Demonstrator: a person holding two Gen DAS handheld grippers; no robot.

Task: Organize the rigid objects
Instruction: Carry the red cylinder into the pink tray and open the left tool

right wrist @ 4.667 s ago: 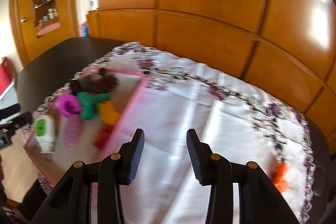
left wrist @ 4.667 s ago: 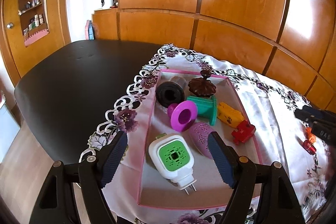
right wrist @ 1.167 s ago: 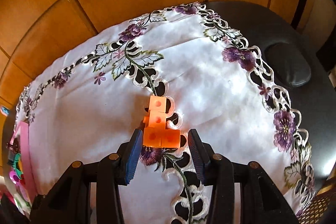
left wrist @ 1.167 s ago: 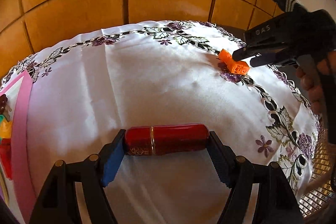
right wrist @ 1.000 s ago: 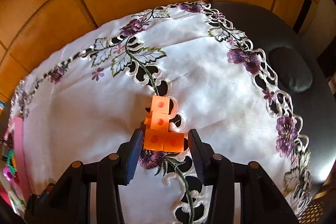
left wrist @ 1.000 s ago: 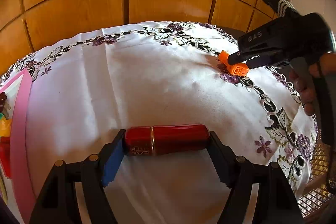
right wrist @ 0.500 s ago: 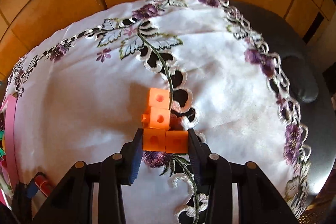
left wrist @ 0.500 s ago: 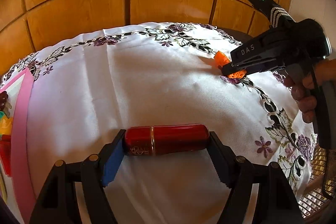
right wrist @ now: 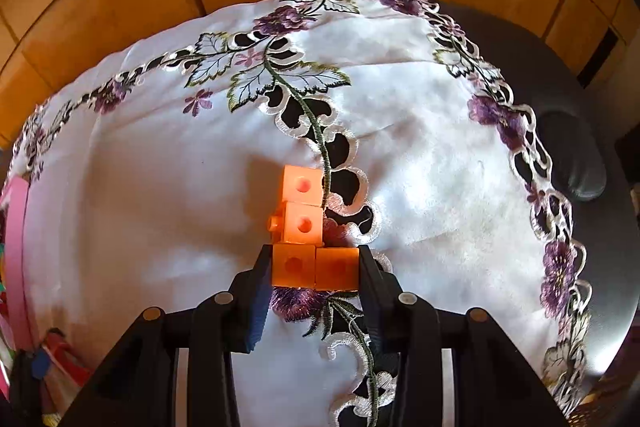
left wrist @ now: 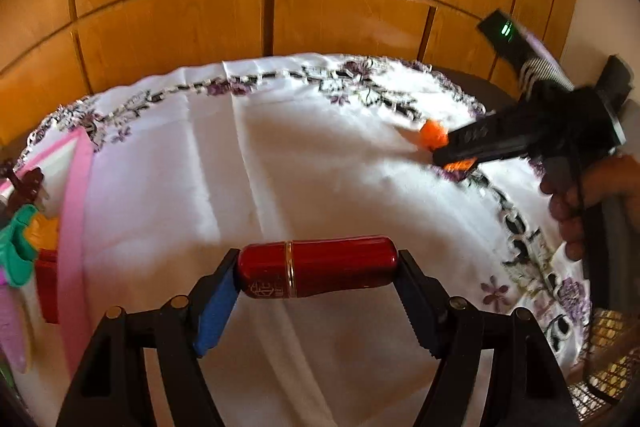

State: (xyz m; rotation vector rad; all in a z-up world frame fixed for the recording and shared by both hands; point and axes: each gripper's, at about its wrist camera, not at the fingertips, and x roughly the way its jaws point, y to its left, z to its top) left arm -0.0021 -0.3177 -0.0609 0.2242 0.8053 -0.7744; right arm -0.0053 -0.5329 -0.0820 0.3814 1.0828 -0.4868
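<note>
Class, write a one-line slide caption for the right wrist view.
Right gripper clamps the orange linked-cube piece over an embroidered white tablecloth.

Left wrist view low over the white embroidered tablecloth point(left wrist: 320, 167), facing the wood-panelled wall point(left wrist: 240, 7), right wrist view steeper and close above the cloth's edge, both sharing the orange block piece point(right wrist: 304, 223) and pink tray point(left wrist: 74, 227)

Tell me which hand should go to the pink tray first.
Left. Its tongs grip the red tube, nearer the pink tray; the right tongs hold the orange blocks farther off.
</note>
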